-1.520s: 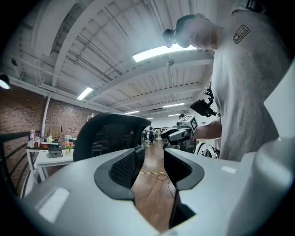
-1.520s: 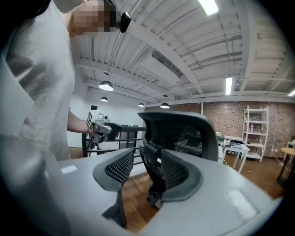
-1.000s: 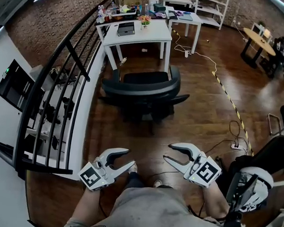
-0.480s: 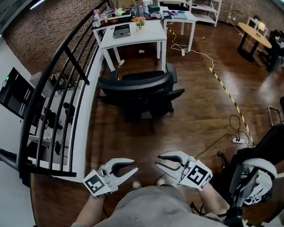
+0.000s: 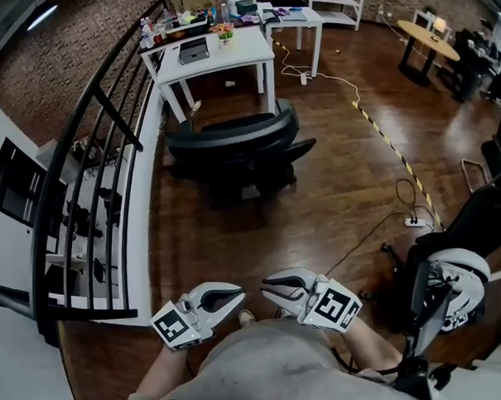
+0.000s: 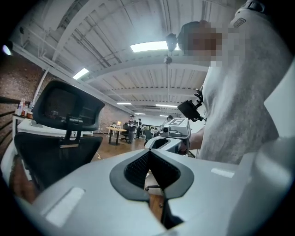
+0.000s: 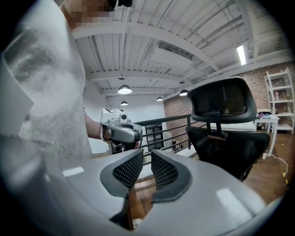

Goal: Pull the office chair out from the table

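Note:
The black office chair (image 5: 232,144) stands on the wood floor, clear of the white table (image 5: 214,54) and with its backrest towards me. Both grippers hang close to my body, well short of the chair and touching nothing. My left gripper (image 5: 236,295) has closed its jaws and is shut, its pads meeting with nothing between them (image 6: 150,156). My right gripper (image 5: 268,284) has just been closing, and a narrow gap remains between its empty pads (image 7: 147,159). The chair (image 6: 60,147) fills the left of the left gripper view and sits right of centre (image 7: 226,138) in the right gripper view.
A black metal railing (image 5: 94,172) runs along the left above a drop. Cables and a power strip (image 5: 411,221) lie on the floor to the right, beside yellow-black tape (image 5: 386,143). Another dark chair with a white object (image 5: 450,282) stands at my right. The table top is cluttered.
Both grippers have drawn back towards my body and their jaws have narrowed, the left one fully. The view has backed away from the chair, which keeps its place by the table.

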A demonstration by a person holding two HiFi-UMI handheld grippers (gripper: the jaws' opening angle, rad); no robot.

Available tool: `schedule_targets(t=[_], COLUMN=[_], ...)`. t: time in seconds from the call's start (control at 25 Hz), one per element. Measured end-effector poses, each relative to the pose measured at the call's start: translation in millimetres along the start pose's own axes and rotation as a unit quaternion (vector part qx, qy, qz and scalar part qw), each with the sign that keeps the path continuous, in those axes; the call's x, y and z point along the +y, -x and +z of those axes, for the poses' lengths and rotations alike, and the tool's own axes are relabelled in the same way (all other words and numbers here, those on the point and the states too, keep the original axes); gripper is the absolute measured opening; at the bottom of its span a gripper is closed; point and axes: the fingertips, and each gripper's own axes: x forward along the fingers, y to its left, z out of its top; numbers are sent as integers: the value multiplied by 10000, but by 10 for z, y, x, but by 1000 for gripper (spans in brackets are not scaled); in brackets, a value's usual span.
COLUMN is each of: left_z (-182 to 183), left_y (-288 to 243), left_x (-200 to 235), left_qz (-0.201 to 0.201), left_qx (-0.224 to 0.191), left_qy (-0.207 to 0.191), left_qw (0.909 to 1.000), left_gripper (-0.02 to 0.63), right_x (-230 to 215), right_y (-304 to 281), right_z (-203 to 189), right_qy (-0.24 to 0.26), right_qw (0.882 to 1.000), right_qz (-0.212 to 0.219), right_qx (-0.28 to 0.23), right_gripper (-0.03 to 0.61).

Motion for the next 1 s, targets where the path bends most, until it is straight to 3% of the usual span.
schedule_targets(t=[0.16, 1.0], left_z=[-95, -139], left_y=[22, 83], left_x=[-56, -20], left_qz=[-107, -133], left_qx=[86, 49], left_qy=[83, 142], left_qw=[9999, 9998], left_gripper=[0, 0], right_x=[102, 178], right_y=[-86, -221], right_z=[-56, -82], right_qy=[-123, -51], right_qw=[9999, 9997], right_qz=[24, 143], right_qx=[7, 186], right_gripper=[6, 6])
